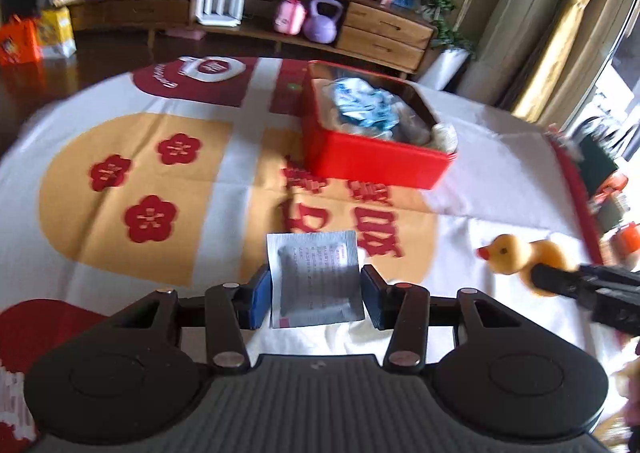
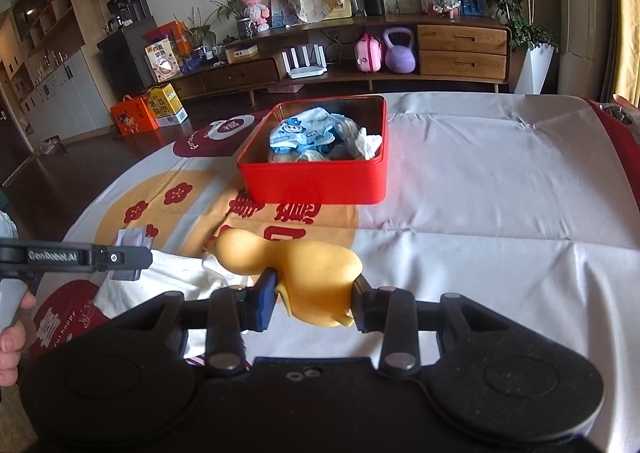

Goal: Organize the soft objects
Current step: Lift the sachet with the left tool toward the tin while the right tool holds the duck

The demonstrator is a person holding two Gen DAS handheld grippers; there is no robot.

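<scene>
While both loads hang clear of the tabletop (image 2: 480, 173), my left tongs (image 1: 316, 289) pinch a flat silver foil sachet (image 1: 314, 277) by its side edges. The foil is slick and thin, with a soft bulge inside, so it could bow and slide out from between the blue pads if I tilt further. My right tongs (image 2: 314, 303) squeeze a yellow rubber duck (image 2: 304, 273) across its rounded body. That skin is smooth and springy, so I judge it could squirt free under an uneven press. Ahead stands the red tin box (image 2: 316, 181), rigid and square with glossy walls, already holding crumpled blue-and-white cloth (image 2: 308, 133). Its heaped contents could make either item roll back over the rim. A printed cloth covers the tabletop and is creased, so it may snag.
</scene>
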